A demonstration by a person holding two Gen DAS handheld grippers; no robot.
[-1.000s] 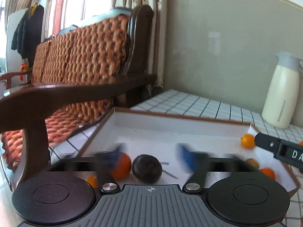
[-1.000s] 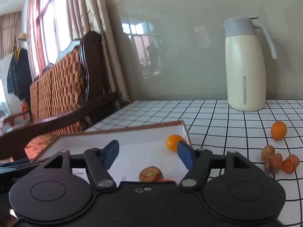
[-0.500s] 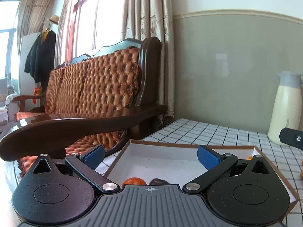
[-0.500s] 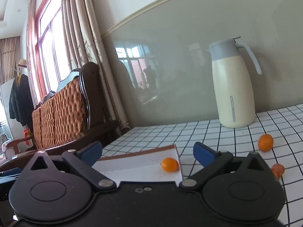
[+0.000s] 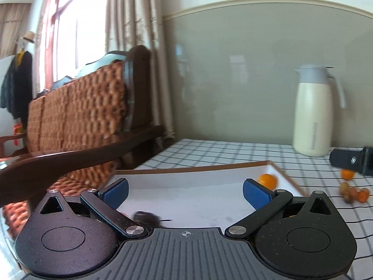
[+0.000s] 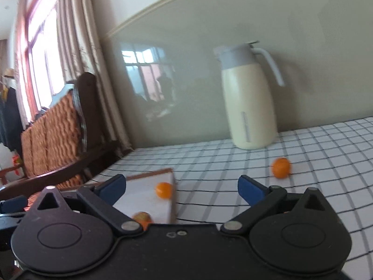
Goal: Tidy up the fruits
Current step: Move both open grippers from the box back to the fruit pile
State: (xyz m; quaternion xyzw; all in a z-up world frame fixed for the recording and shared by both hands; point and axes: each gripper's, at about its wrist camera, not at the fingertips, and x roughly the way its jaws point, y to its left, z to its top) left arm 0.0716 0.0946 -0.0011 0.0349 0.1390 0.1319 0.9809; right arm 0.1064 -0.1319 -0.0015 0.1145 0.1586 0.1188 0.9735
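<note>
Left tongs [image 5: 185, 192]: spread apart, empty, over white tray [image 5: 193, 177] | right tongs [image 6: 181, 187]: spread wide, empty | orange fruit [image 6: 164, 190] in tray corner | another orange [image 6: 281, 168] on checked surface [image 6: 314, 163] near jug [image 6: 249, 102]

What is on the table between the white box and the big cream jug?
Nothing. In the right wrist view, only bare checked tablecloth lies between the box and the jug. The loose orange fruit sits off to the right of that stretch.
</note>
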